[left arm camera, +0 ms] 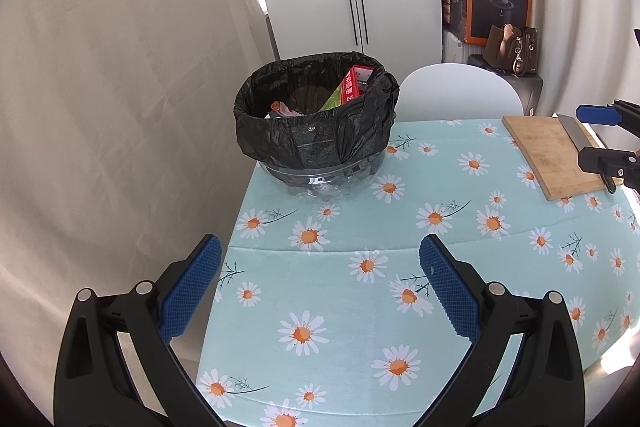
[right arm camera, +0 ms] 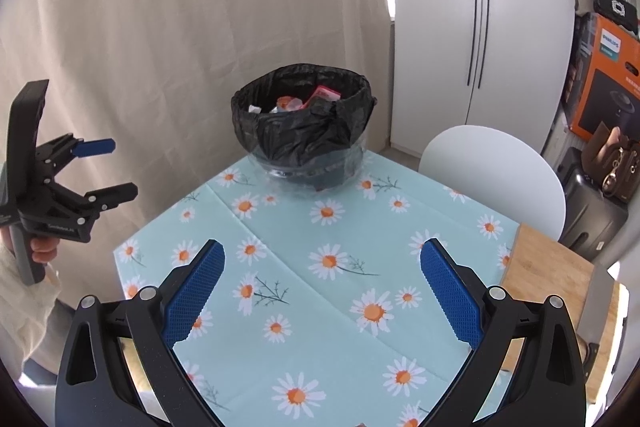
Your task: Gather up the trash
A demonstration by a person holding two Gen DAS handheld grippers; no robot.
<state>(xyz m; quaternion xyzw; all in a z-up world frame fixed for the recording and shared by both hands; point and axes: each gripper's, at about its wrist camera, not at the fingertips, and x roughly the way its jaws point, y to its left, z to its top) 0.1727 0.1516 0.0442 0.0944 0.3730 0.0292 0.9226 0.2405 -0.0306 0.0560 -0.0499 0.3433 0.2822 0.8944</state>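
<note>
A small bin lined with a black bag (left arm camera: 316,131) (right arm camera: 306,131) stands at the far corner of the table. Inside it lie a red and green carton (left arm camera: 352,87) and some crumpled wrappers (right arm camera: 290,105). My left gripper (left arm camera: 320,283) hangs open over the near table, nothing between its blue pads; in the right wrist view it shows at the far left (right arm camera: 114,167), held by a hand. My right gripper (right arm camera: 322,285) is open and empty too, and in the left wrist view it appears at the right edge (left arm camera: 584,133) above the cutting board.
The table wears a light blue daisy cloth (left arm camera: 360,227). A wooden cutting board (left arm camera: 556,155) with a cleaver (left arm camera: 576,131) lies at the right side. A white chair (right arm camera: 496,175) stands behind the table, a curtain to the left, a white cabinet and boxes behind.
</note>
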